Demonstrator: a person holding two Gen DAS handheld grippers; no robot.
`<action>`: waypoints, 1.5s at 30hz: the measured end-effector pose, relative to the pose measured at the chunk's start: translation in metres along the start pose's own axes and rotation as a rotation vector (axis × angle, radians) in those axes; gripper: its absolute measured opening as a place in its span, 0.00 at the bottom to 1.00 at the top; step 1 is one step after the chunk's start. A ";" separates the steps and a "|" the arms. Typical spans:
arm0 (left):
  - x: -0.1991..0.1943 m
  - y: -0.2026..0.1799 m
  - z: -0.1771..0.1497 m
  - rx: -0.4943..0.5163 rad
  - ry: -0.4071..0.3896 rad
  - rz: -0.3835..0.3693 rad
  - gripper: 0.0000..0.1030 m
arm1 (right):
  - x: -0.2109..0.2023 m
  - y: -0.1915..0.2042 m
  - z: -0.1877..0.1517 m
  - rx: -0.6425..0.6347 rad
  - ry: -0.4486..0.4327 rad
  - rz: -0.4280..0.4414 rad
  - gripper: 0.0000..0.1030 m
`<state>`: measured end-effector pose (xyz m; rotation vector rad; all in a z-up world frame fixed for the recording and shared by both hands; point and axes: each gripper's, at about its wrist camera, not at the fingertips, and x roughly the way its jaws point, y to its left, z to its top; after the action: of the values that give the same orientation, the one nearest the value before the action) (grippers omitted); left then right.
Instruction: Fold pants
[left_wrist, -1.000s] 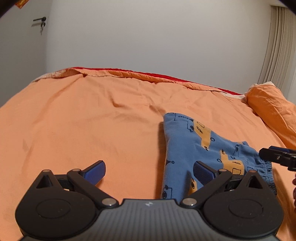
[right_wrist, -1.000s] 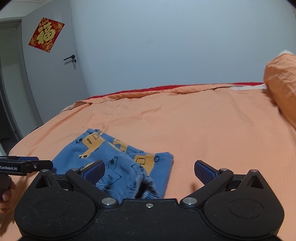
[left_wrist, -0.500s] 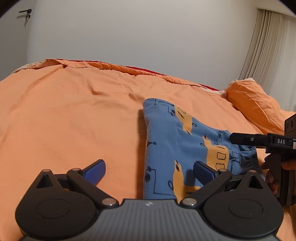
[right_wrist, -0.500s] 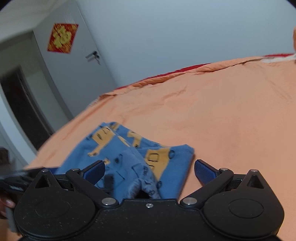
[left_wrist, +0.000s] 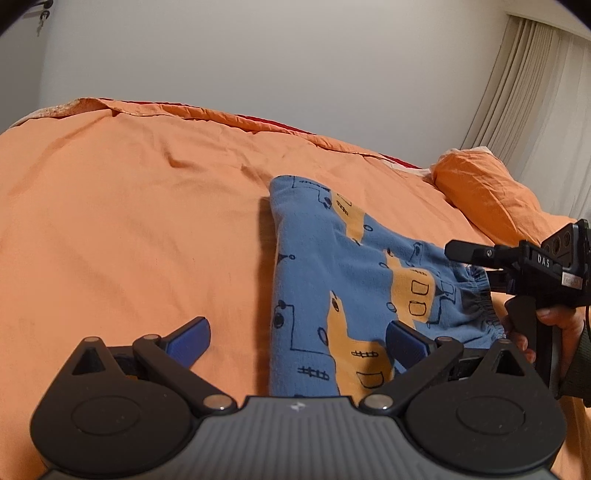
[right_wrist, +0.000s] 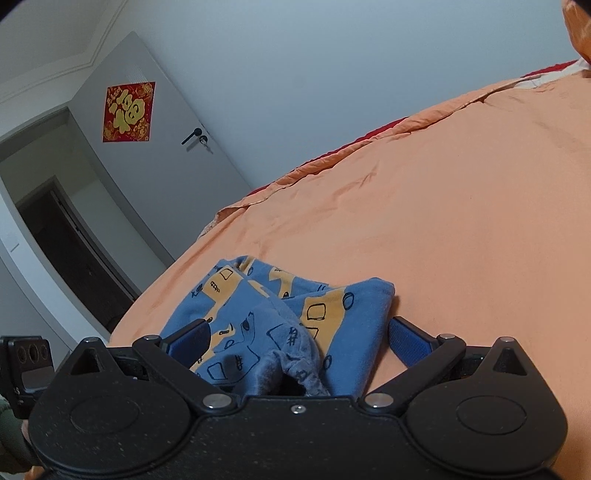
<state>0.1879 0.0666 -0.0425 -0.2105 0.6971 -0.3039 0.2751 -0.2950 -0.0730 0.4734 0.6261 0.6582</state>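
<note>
My left gripper (left_wrist: 297, 338) has its blue-padded fingers (left_wrist: 188, 336) spread wide and released, gripping nothing; the right-hand pad sits over the near edge of the small blue fleece pants printed with orange vehicles (left_wrist: 354, 280), while the other hangs above bare sheet. I cannot tell whether that pad touches the cloth or only hovers above it. My right gripper (right_wrist: 297, 338) is likewise spread and empty, straddling the gathered elastic waistband (right_wrist: 295, 365), which bunches up right at the base of the fingers.

The pants lie on the orange bed sheet (left_wrist: 129, 229), already doubled over into a compact shape, one long folded edge running away from the left wrist camera, the waistband end toward the right gripper. In the left view I see the right gripper's black body and the person's hand (left_wrist: 550, 325) holding it just beside the waistband.

I judge the next move to be a pinch at both ends for another fold. The risks as I see them: the waistband is rumpled, so closing there could catch only the top layer and pull the stack apart as it lifts. My left fingers are off-centre, half over the sheet, so a close from here could nip the sheet along with the fleece and drag a ridge of it up. The sheet is soft and wrinkled, so the fold could also slide askew.

An orange pillow (left_wrist: 487, 192) lies well apart, at the far right.
</note>
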 end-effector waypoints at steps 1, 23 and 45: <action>0.000 0.000 0.000 0.001 0.001 0.001 1.00 | -0.001 -0.001 0.000 0.009 -0.008 -0.006 0.95; -0.018 -0.005 0.000 -0.078 0.061 0.042 0.87 | -0.001 -0.003 -0.010 0.047 -0.066 -0.158 0.38; -0.030 -0.021 0.007 -0.198 0.063 0.080 0.18 | -0.028 0.049 -0.020 -0.024 -0.123 -0.303 0.06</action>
<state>0.1664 0.0582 -0.0132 -0.3617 0.7963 -0.1649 0.2247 -0.2753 -0.0478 0.3833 0.5582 0.3466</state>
